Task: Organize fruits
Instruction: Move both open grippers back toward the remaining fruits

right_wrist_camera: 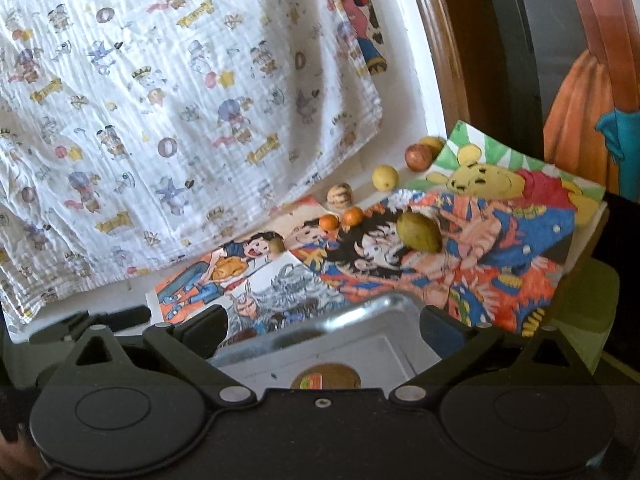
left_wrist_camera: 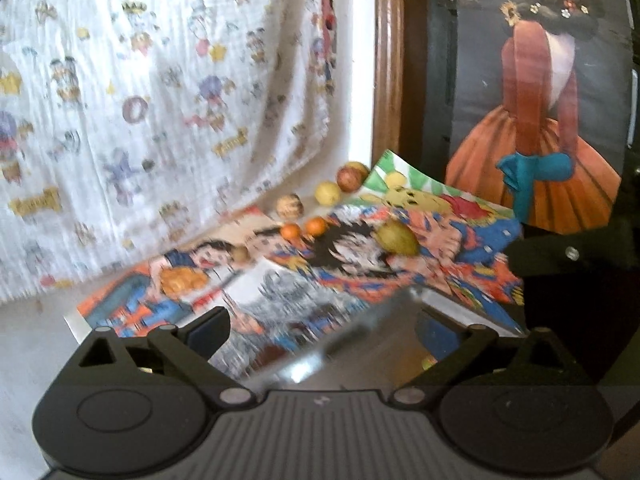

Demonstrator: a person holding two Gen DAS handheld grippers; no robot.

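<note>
**Fruit strung along the far edge, tray close in**

On the cartoon-printed mat (right_wrist_camera: 460, 248), a green pear (right_wrist_camera: 418, 231) lies near the middle. Beyond it, toward the patterned cloth (right_wrist_camera: 180, 100), sit two small oranges (right_wrist_camera: 341, 219), a striped pale fruit (right_wrist_camera: 340, 195), a yellow fruit (right_wrist_camera: 385, 177) and a reddish apple (right_wrist_camera: 418, 156). Close in, a metal tray (right_wrist_camera: 384, 316) holds a stickered brown fruit (right_wrist_camera: 325, 378). The left gripper (left_wrist_camera: 322, 330) and right gripper (right_wrist_camera: 323, 326) both have fingers spread wide, holding nothing.
</note>
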